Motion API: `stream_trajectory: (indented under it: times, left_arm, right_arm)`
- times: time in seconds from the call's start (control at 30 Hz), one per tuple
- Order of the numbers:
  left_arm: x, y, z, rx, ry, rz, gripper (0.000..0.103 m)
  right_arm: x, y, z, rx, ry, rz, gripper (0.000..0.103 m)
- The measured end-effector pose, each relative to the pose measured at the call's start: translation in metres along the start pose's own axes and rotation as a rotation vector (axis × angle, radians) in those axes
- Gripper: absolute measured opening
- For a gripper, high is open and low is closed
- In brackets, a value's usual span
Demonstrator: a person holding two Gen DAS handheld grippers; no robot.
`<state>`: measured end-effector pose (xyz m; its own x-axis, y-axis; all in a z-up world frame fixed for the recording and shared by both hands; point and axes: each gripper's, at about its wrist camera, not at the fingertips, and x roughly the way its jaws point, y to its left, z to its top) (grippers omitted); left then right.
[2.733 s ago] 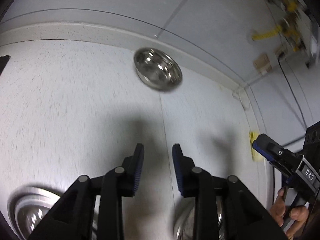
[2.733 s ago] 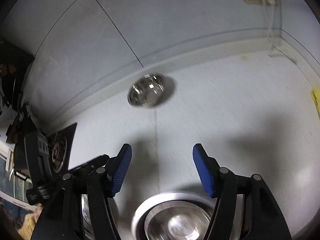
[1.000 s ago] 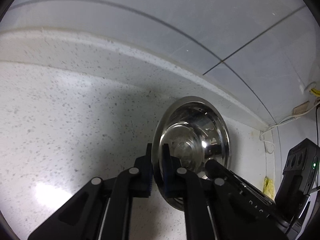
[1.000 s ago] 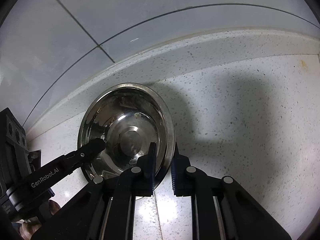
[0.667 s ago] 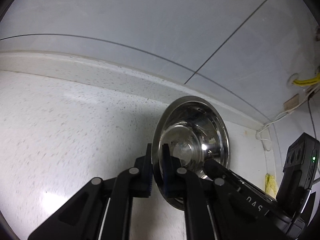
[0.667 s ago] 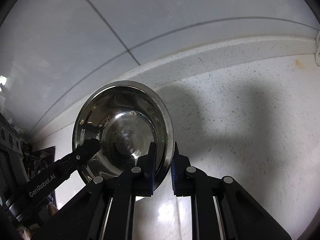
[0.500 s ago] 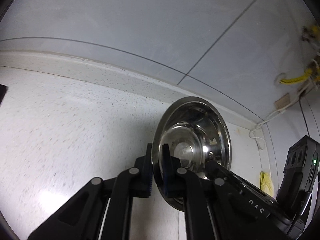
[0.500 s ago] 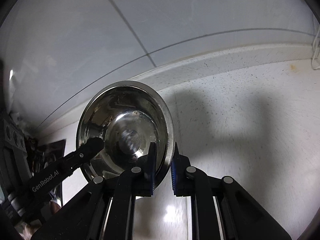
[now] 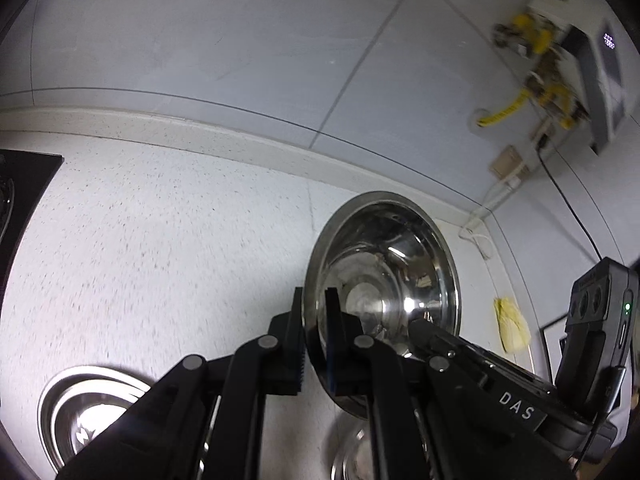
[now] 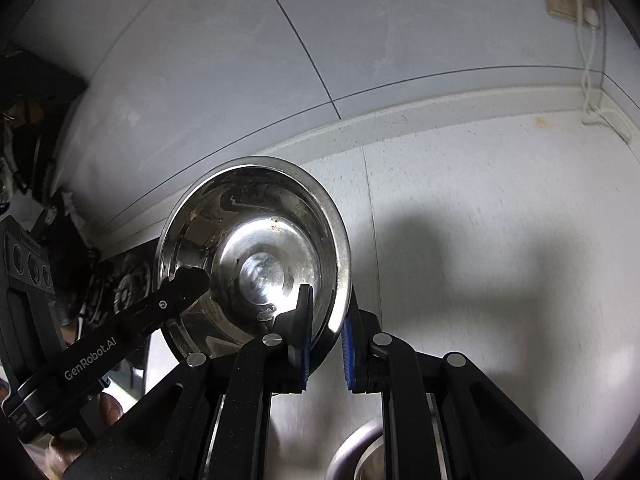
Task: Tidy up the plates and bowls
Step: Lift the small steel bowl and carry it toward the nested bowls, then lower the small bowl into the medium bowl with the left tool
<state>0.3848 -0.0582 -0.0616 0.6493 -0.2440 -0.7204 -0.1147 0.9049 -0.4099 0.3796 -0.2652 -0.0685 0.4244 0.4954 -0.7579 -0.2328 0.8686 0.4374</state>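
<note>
A shiny steel bowl [image 9: 384,288] is held off the white speckled counter by both grippers. My left gripper [image 9: 314,344] is shut on its left rim. My right gripper [image 10: 326,344] is shut on its right rim; the bowl [image 10: 256,256] fills the middle of the right wrist view. The right gripper also shows in the left wrist view [image 9: 480,372], and the left gripper in the right wrist view [image 10: 120,332]. Below the held bowl, a steel dish [image 9: 352,456] lies on the counter. Another steel plate [image 9: 80,420] lies at the lower left.
The white speckled counter [image 9: 160,240] runs to a raised back edge and a grey tiled wall [image 9: 240,40]. A black stove top [image 9: 16,184] is at the far left. A yellow cloth [image 9: 512,328], a wall socket and cables sit in the right corner.
Both grippers closed on the far bowl's rim and lifted it. Over the last second they have carried it back from the wall toward me, and the dishes at the front have come back into view.
</note>
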Motion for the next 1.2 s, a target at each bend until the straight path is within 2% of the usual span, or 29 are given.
stream_trajectory:
  times: [0.27, 0.5, 0.9, 1.2]
  left_arm:
    - [-0.031, -0.032, -0.050, 0.047, -0.012, -0.035, 0.007]
    - [-0.042, -0.059, -0.089, 0.110, -0.024, -0.053, 0.007]
    - [-0.035, -0.087, -0.115, 0.175, -0.013, -0.060, 0.007]
    - [-0.031, -0.101, -0.128, 0.205, 0.005, -0.076, 0.008]
  right_arm:
    - [-0.029, -0.011, -0.030, 0.017, -0.031, -0.002, 0.012]
    - [-0.050, -0.025, -0.052, 0.036, -0.066, -0.051, 0.012]
    - [-0.084, -0.060, -0.088, 0.103, -0.092, -0.074, 0.012]
    - [-0.097, -0.070, -0.105, 0.138, -0.103, -0.094, 0.012]
